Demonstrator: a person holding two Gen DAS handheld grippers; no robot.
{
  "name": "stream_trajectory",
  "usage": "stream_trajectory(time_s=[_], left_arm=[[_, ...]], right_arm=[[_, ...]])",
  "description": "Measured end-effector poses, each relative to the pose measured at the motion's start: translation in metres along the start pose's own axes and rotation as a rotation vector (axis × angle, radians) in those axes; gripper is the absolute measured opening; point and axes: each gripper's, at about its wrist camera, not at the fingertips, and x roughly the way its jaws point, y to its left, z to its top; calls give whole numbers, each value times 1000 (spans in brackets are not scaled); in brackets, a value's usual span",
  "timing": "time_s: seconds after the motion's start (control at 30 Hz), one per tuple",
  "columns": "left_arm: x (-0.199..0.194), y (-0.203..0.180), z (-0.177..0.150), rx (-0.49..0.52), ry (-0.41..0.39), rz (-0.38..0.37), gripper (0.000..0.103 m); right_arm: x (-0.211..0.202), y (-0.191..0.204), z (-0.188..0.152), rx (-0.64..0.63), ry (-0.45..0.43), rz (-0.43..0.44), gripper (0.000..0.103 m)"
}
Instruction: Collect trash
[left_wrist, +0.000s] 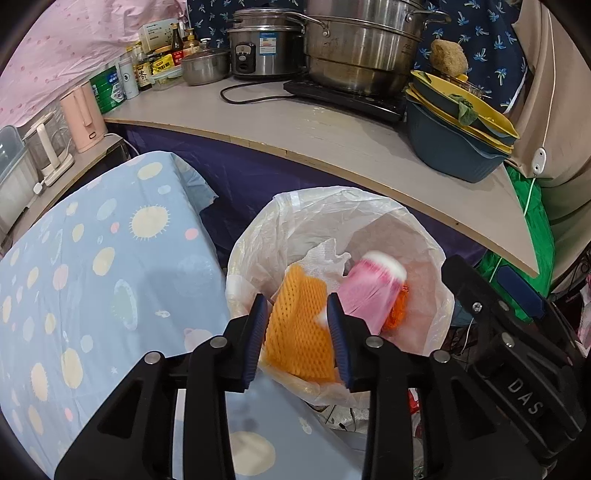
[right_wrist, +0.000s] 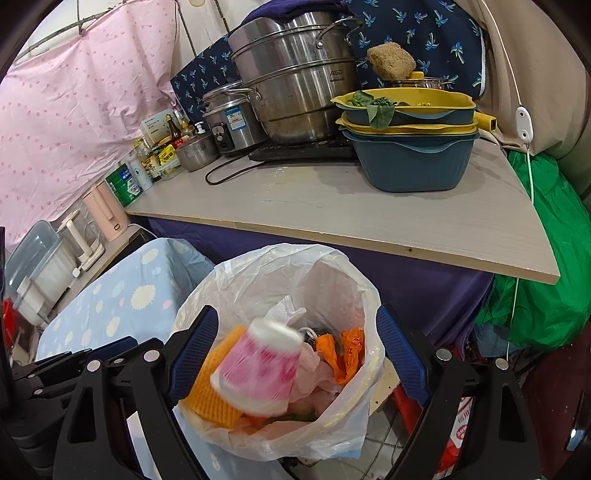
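Note:
A trash bin lined with a clear plastic bag (left_wrist: 432, 258) (right_wrist: 343, 280) stands between a blue table and a counter. A pink and white paper cup (left_wrist: 369, 291) (right_wrist: 258, 369), blurred, is in the air over the bin, between the wide-open fingers of my right gripper (right_wrist: 295, 358) and touching neither. My left gripper (left_wrist: 297, 332) is over the bin's near rim; an orange foam net (left_wrist: 299, 332) (right_wrist: 210, 391) sits between its fingers with a small gap each side. White tissue (left_wrist: 325, 258) and orange scraps (right_wrist: 347, 350) lie in the bin.
A blue patterned tablecloth (left_wrist: 92, 277) covers the table at left. The counter (left_wrist: 332, 140) holds steel pots (left_wrist: 362, 48), a rice cooker (left_wrist: 264, 48), stacked yellow and blue basins (left_wrist: 454, 129), bottles and a pink kettle (left_wrist: 83, 118). A green bag (right_wrist: 546, 277) sits at right.

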Motion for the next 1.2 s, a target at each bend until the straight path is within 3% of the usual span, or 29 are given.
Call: stream_trajectory(time_s=[0.53,0.67,0.9,1.1,1.2], left_arm=[[-8,-1,-3,5,-15,11,33],[-12,3,-4,-7,-21,22,40],[-19,9,-6,-16,-33,31,42],[-27,18,-11,-33,-47,50,52],[-32,24,-15,-40,-59,72,63]], right_arm=[[-9,7,3,-14,-11,10,85],[-13,11,2,-19,-15,14,85],[-18,18,1,-29,-21,18,85],[-26,23,-1,-48,-26,13,85],[-31,26,-4,-65,-23,4,85]])
